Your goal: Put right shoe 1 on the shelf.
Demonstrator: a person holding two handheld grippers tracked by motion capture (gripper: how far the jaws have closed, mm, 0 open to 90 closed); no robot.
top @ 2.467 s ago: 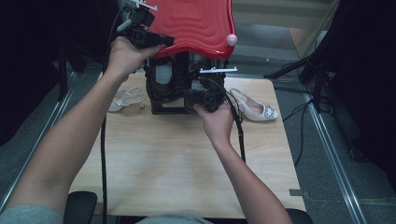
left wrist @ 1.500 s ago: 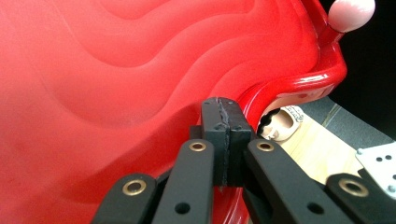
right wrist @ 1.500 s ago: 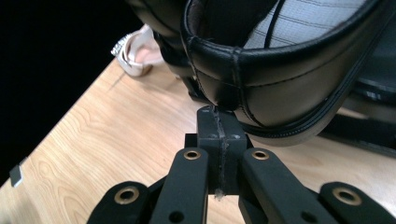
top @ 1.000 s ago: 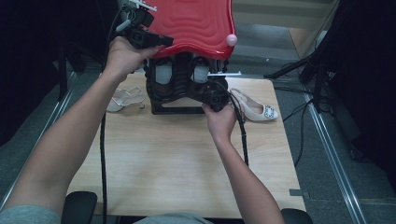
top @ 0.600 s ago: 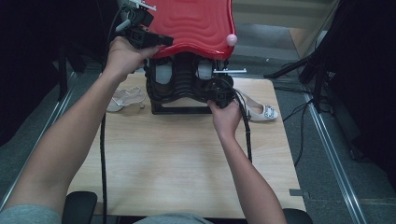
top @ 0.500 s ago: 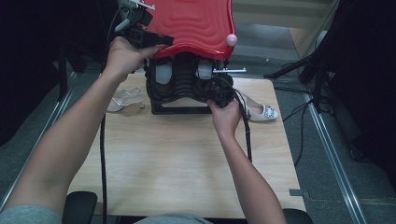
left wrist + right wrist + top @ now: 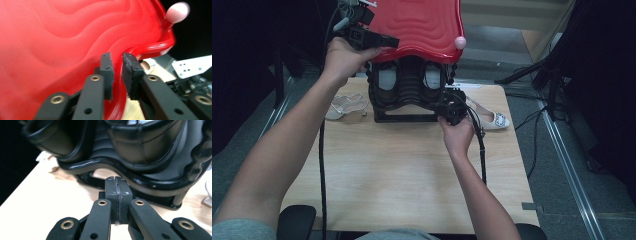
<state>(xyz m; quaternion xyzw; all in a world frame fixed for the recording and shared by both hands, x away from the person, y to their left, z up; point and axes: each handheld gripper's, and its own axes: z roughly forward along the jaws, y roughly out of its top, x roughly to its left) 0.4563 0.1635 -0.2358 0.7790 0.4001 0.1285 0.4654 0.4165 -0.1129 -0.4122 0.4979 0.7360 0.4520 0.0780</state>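
High view: left gripper (image 7: pixel 379 42) loosening at the red lid (image 7: pixel 417 25); right gripper (image 7: pixel 451 106) closed, empty.
Jaws have just been opening astride the lid's rim; next, judge whether it stays up over the black case (image 7: pixel 409 92).

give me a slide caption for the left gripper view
Left gripper, its jaws just opening, straddles the rim of the glossy red wavy plastic lid near its pale pink round knob.

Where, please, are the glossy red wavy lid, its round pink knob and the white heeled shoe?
glossy red wavy lid (image 7: pixel 417 25), high view, rippled top.
round pink knob (image 7: pixel 460 42), high view, ball.
white heeled shoe (image 7: pixel 492 118), high view, toe.
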